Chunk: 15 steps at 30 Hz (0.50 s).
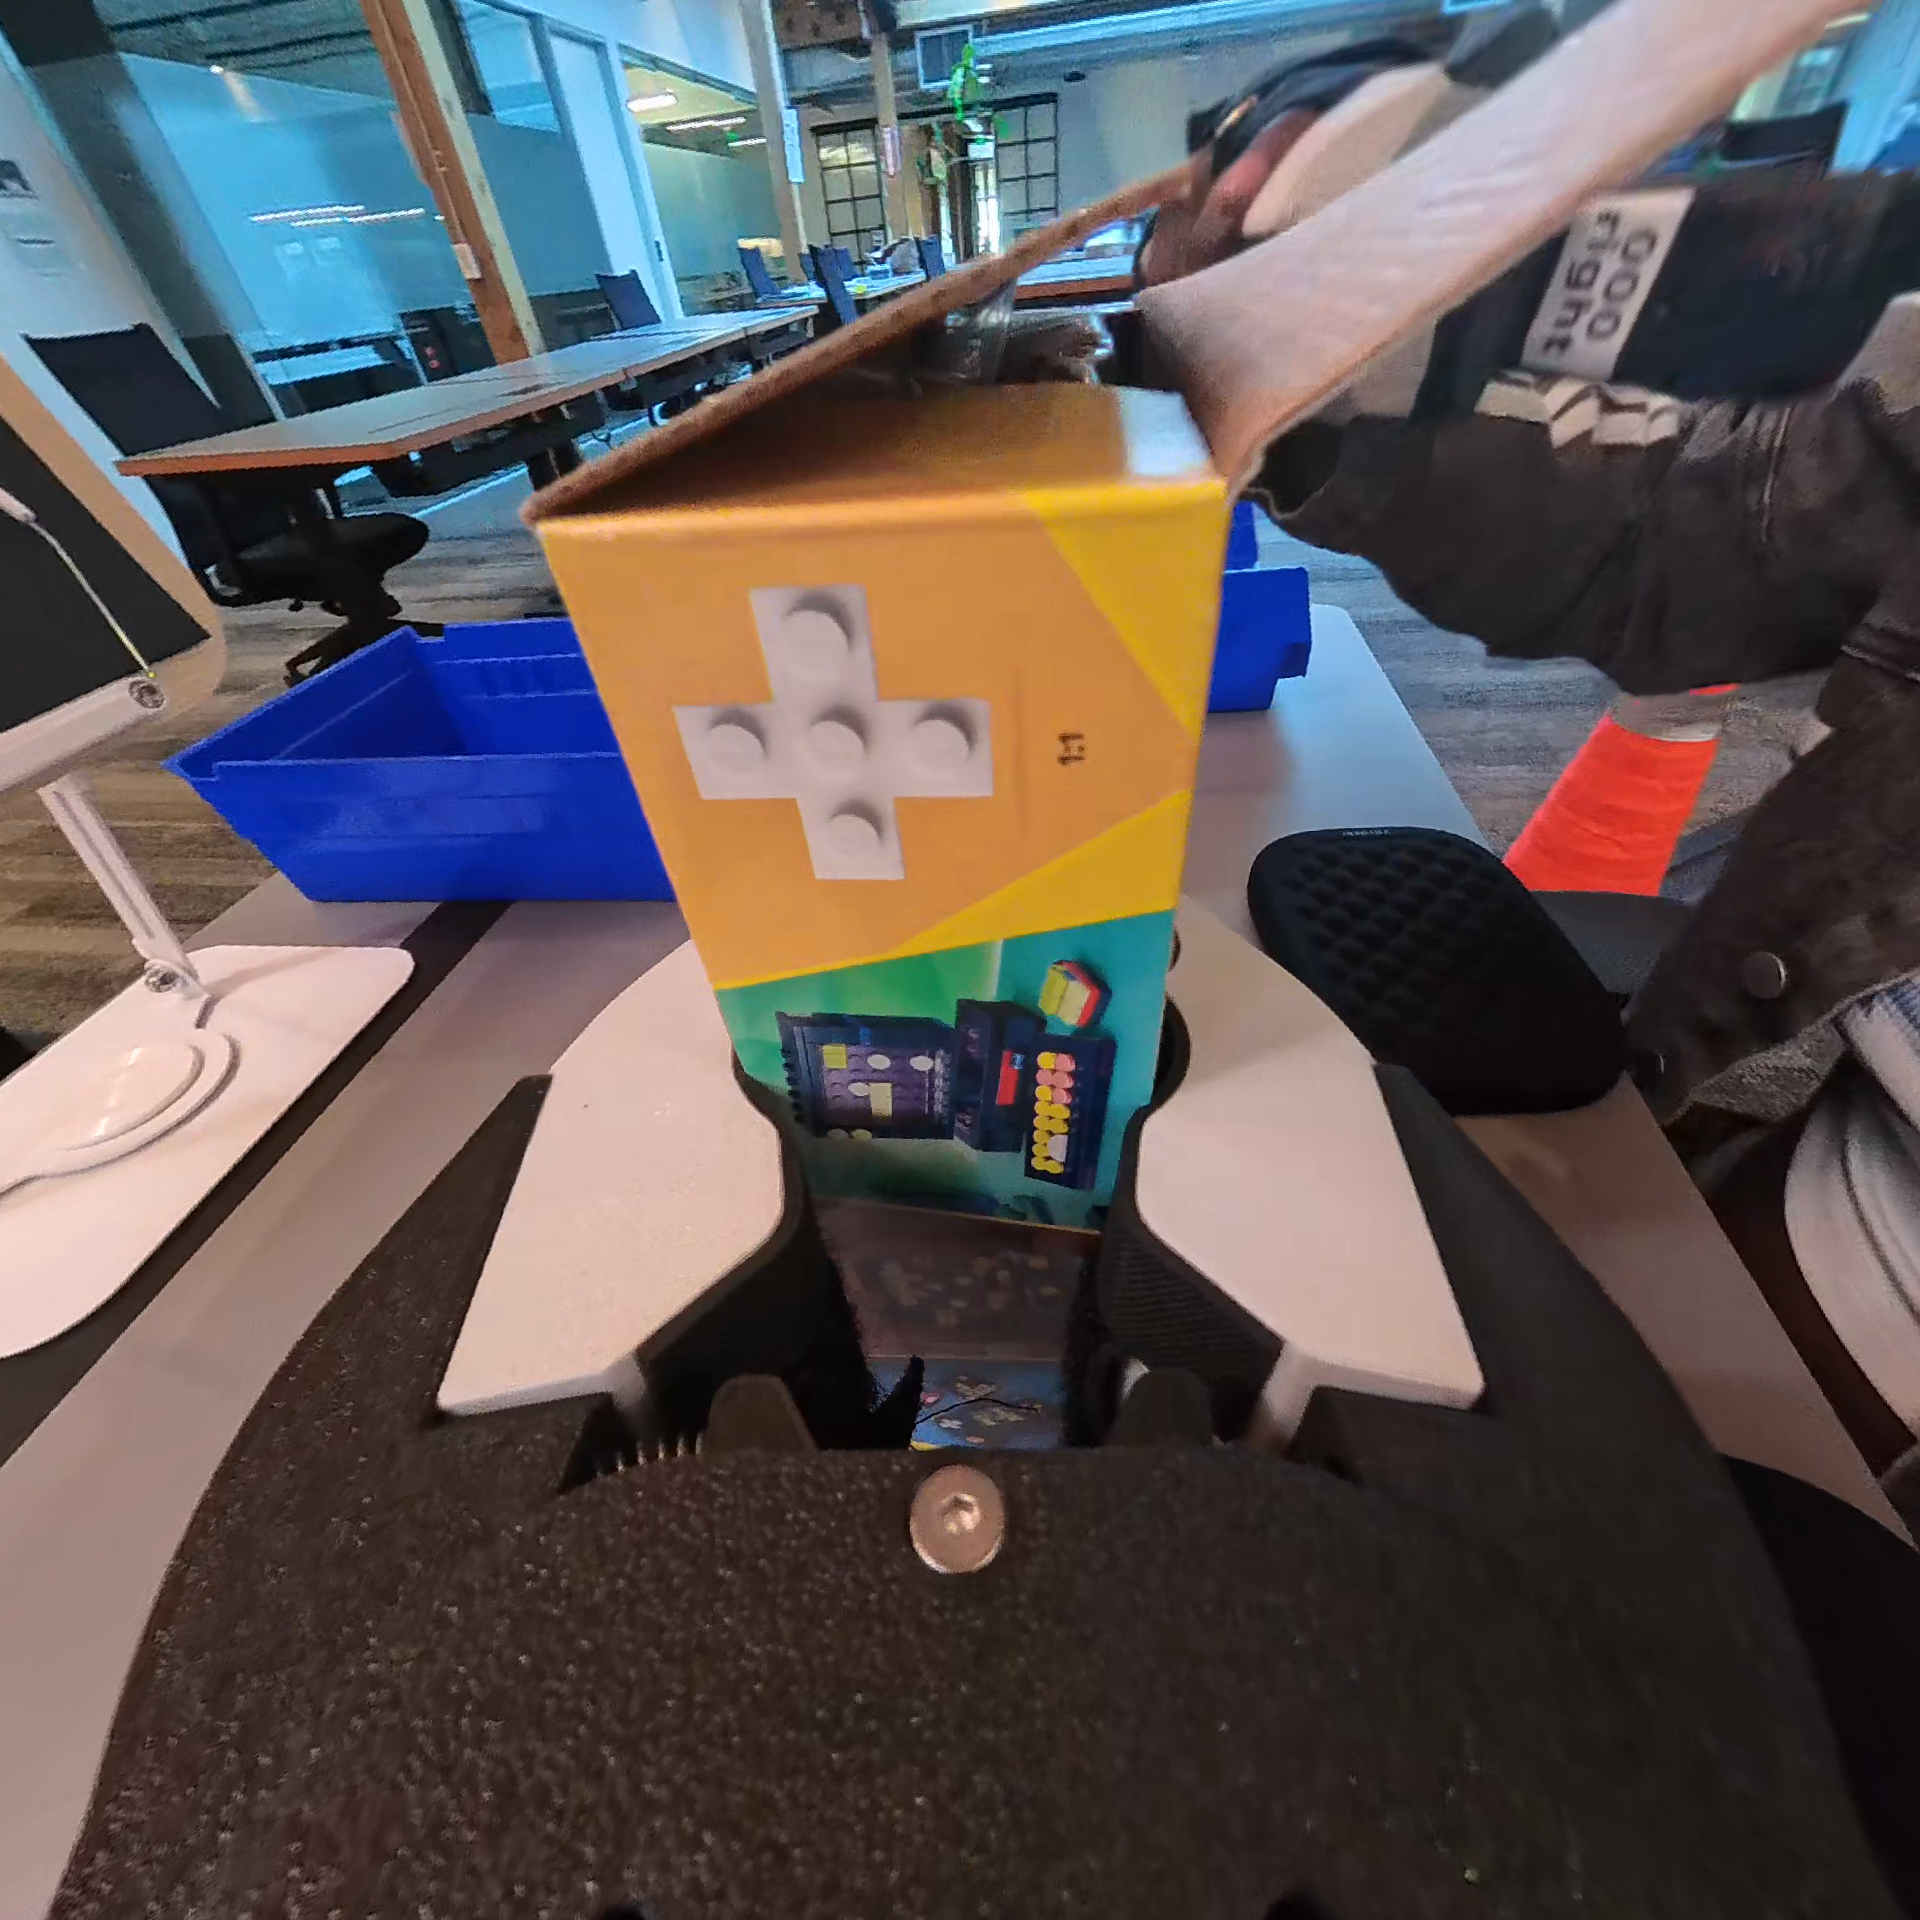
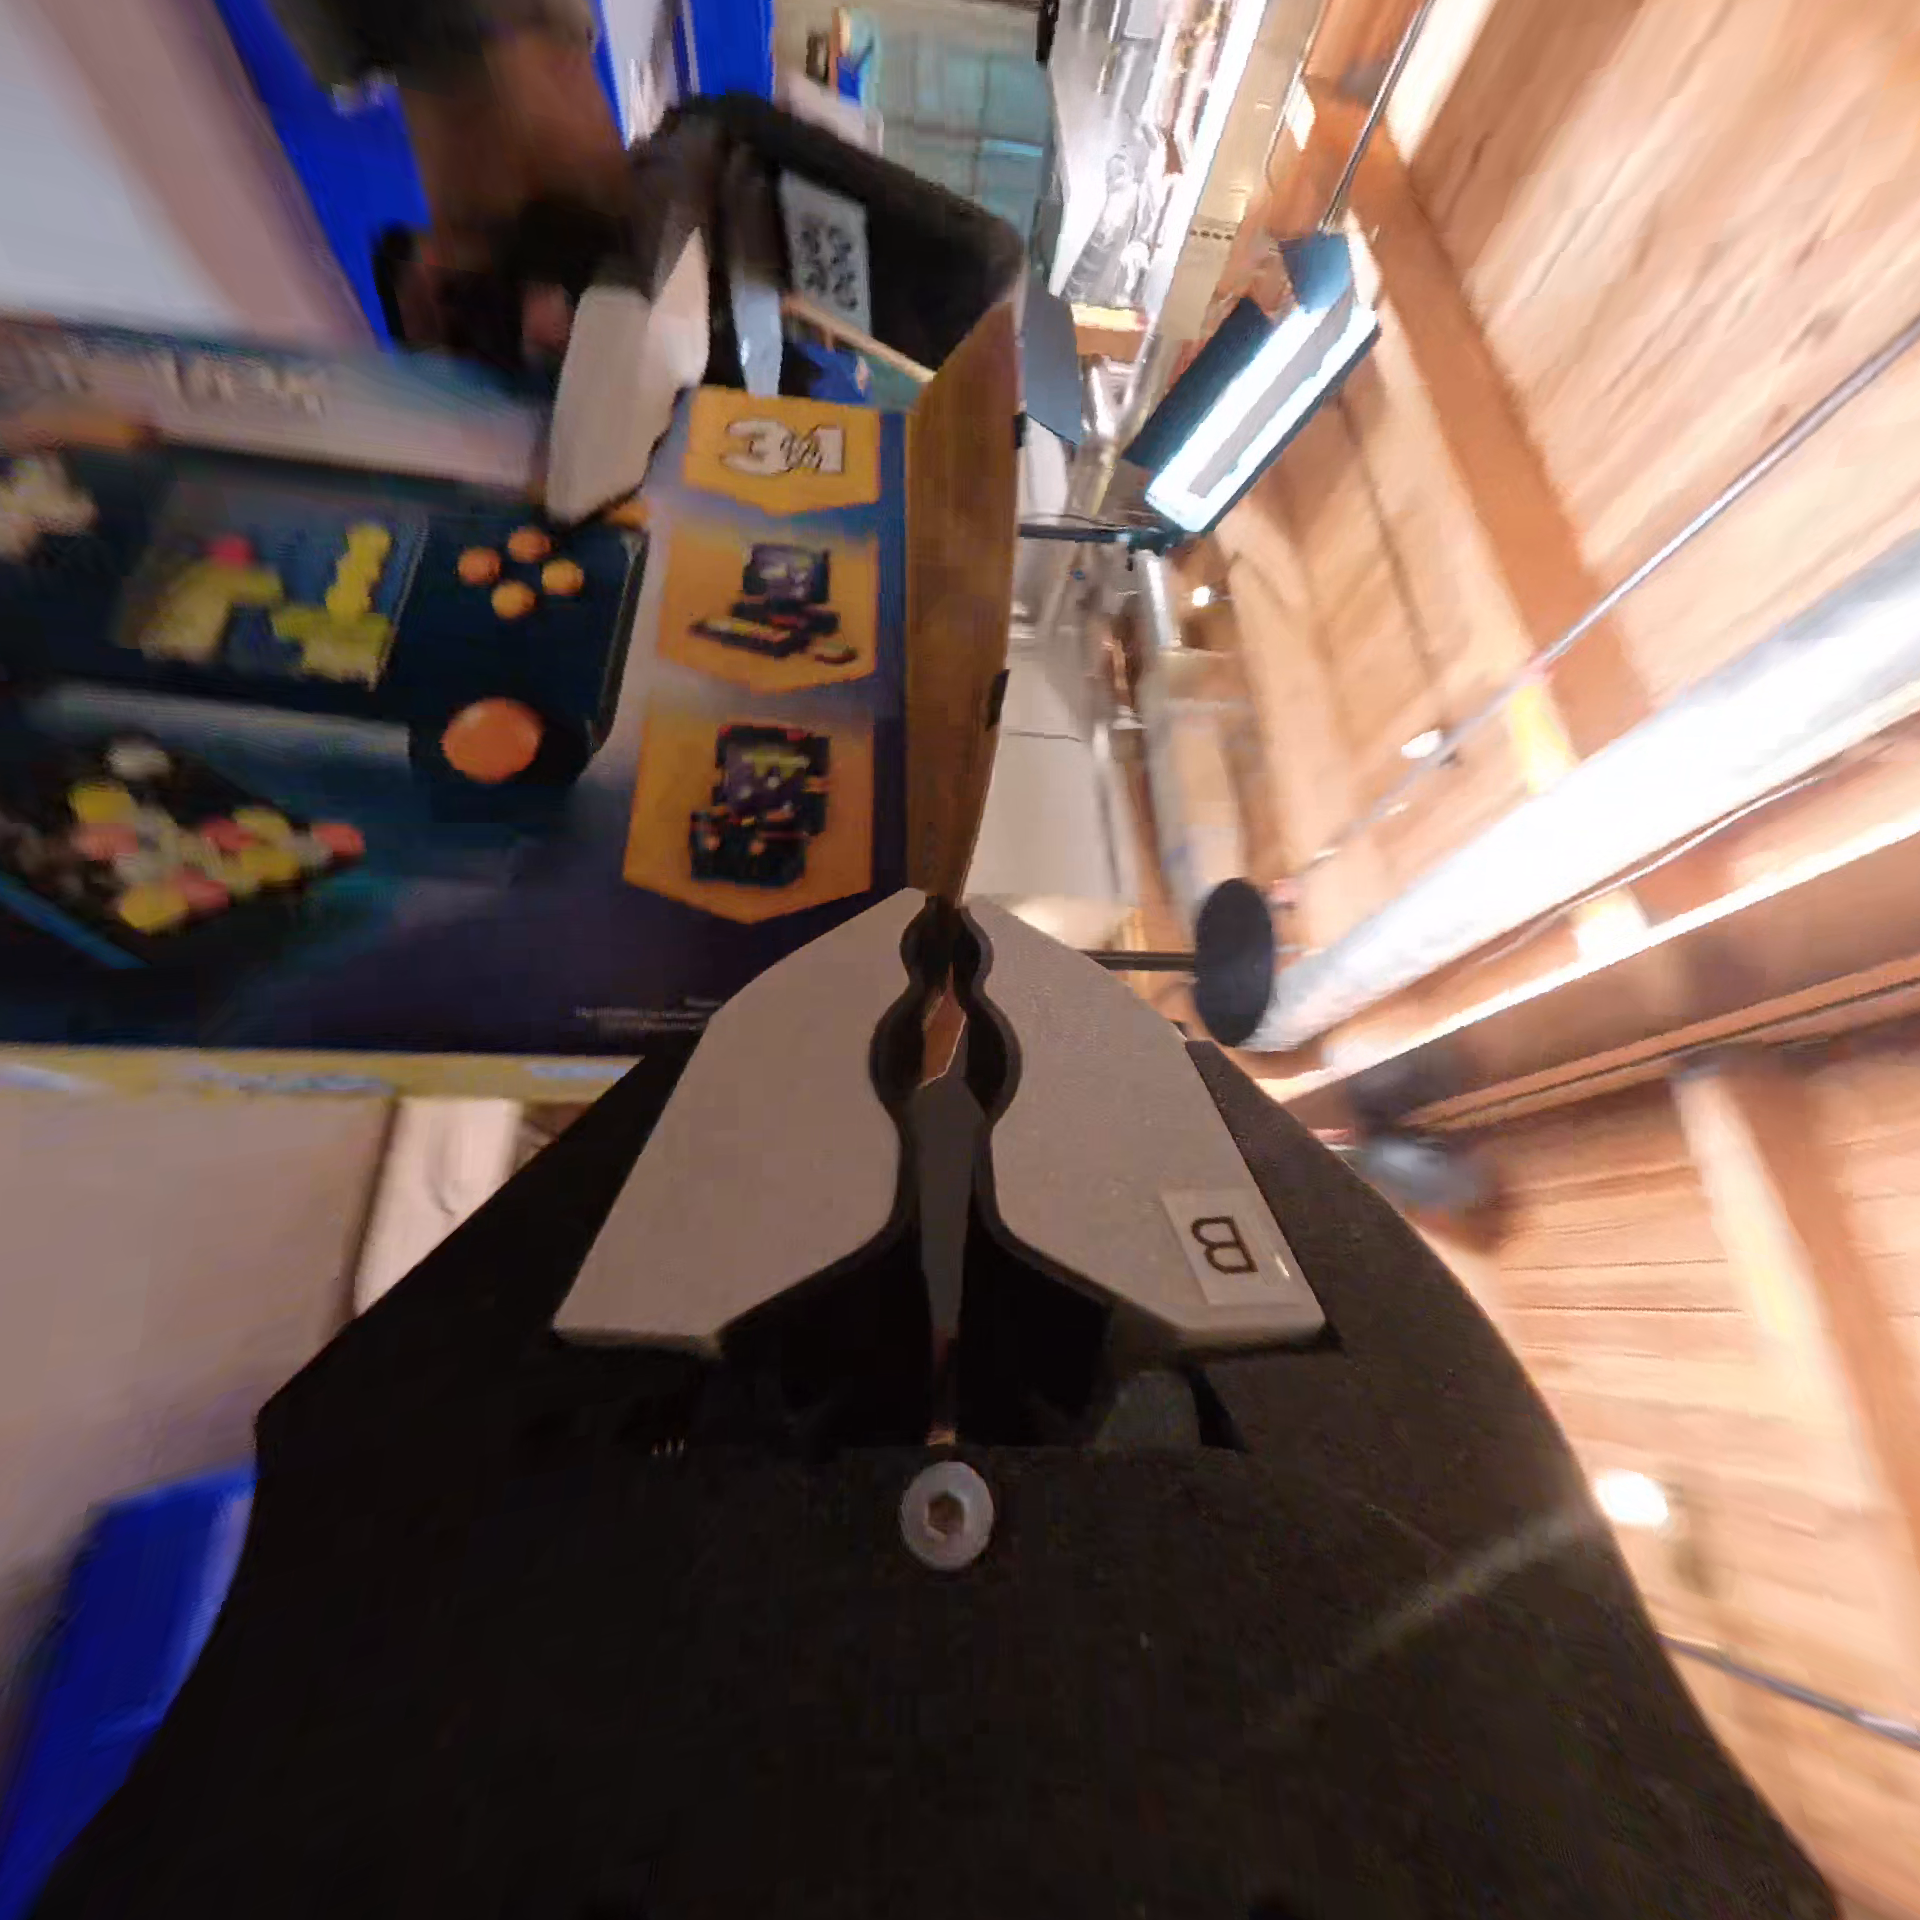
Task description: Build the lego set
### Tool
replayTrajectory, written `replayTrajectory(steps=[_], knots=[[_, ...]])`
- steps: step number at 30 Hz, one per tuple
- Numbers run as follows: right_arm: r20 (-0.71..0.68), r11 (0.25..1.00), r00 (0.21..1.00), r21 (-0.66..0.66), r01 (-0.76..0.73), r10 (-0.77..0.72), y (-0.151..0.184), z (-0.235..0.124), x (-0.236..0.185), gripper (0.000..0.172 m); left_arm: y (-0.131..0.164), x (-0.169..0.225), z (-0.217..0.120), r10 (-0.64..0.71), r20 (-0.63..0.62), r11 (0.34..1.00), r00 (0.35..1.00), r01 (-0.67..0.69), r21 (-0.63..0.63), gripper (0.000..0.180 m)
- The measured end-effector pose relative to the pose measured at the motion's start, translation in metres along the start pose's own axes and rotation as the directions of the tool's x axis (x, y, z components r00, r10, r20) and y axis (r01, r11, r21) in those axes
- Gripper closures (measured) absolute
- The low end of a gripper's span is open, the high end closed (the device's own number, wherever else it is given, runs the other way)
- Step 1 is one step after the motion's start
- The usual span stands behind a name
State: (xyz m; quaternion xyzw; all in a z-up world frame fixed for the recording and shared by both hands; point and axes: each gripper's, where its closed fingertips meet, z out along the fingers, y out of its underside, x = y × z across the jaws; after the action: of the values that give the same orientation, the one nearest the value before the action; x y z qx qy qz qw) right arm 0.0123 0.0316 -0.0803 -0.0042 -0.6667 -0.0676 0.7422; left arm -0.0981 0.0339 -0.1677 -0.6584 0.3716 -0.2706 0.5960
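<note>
A colourful cardboard toy box (image 1: pixel 883 727) stands upright on the table (image 1: pixel 1340 748). My left gripper (image 1: pixel 951 1049) is shut on its lower part, one pad pressed against each side. The box's brown top flap (image 1: pixel 1403 260) is lifted up and to the right. My right gripper (image 2: pixel 940 920) is shut on the edge of this flap (image 2: pixel 956 623), which runs between its pads. In the right wrist view the box's printed face (image 2: pixel 416 727) fills the left side, with a white finger of the left gripper (image 2: pixel 608 416) against it. The right gripper also shows blurred in the left wrist view (image 1: pixel 1278 135), at the flap.
Blue plastic bins (image 1: pixel 416 769) stand behind the box. A black mesh pad (image 1: pixel 1434 966) lies to its right, with an orange cone (image 1: pixel 1610 800) beyond. A white stand base (image 1: pixel 156 1091) is at the left. A person's dark sleeve (image 1: pixel 1610 540) reaches in from the right.
</note>
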Motion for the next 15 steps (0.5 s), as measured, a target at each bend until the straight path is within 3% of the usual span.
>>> replayTrajectory(steps=[2,5,8,10,12,15], knots=[[-0.015,0.982,0.982,-0.03,0.187,-0.188,-0.003,-0.001,-0.004,0.171,0.0,0.001,0.0,0.005,-0.018,1.0,1.0,-0.005,0.006,0.115],[0.036,0.898,0.899,-0.049,0.438,-0.437,0.0,0.001,-0.01,0.169,0.0,-0.002,0.001,-0.011,-0.031,1.0,0.999,0.012,0.008,0.115],[0.088,0.877,0.874,-0.011,0.48,-0.477,0.001,0.001,-0.011,0.169,-0.004,0.004,-0.003,-0.074,-0.116,0.997,0.99,0.077,0.02,0.115],[0.119,0.886,0.879,0.003,0.465,-0.461,0.0,0.0,-0.01,0.169,-0.026,0.001,-0.015,-0.187,-0.171,0.97,0.967,0.209,0.123,0.075],[0.141,0.881,0.873,0.0,0.472,-0.468,0.0,0.001,-0.01,0.169,-0.063,-0.006,-0.04,-0.318,-0.25,0.883,0.914,0.382,0.272,0.05],[0.154,0.886,0.876,-0.004,0.464,-0.458,0.0,0.001,-0.01,0.168,-0.094,-0.014,-0.06,-0.394,-0.24,0.833,0.887,0.455,0.316,0.04]])
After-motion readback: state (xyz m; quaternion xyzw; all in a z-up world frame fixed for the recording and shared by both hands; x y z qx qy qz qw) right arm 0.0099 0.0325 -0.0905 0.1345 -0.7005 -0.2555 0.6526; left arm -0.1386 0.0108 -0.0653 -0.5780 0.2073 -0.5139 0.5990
